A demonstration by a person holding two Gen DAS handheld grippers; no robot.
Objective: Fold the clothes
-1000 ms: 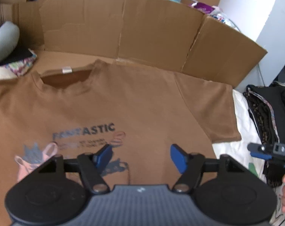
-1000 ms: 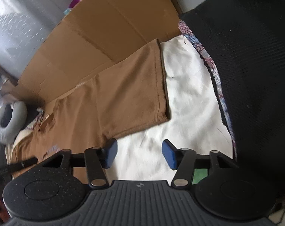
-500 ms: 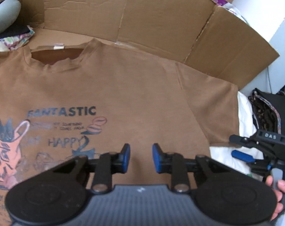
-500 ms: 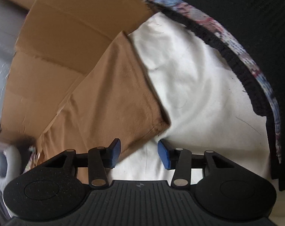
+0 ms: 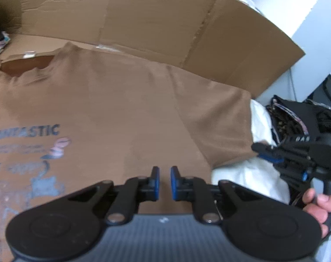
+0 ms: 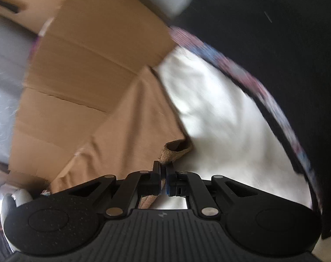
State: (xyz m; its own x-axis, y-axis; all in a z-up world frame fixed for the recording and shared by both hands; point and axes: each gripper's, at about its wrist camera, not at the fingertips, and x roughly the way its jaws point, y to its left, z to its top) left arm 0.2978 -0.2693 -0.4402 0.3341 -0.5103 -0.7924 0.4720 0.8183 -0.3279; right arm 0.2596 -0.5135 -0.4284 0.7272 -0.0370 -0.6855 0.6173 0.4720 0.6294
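- Both views are daylit and fairly bright, with no hard-edged shadows on the cloth.
- In the left wrist view, the brown T-shirt [image 5: 126, 109] is soft with motion blur; its printed lettering smears at the left edge.
- The white wall [image 5: 305, 21] at the upper right is washed out by glare.
- The right wrist view is blurred more heavily: the cardboard [image 6: 82, 69] and the patterned fabric edge [image 6: 252, 87] streak.
- The white sheet [image 6: 220, 118] is overexposed, while the black cloth [image 6: 285, 43] loses detail in darkness.
- Fisheye curvature bends straight edges, and the corners darken.
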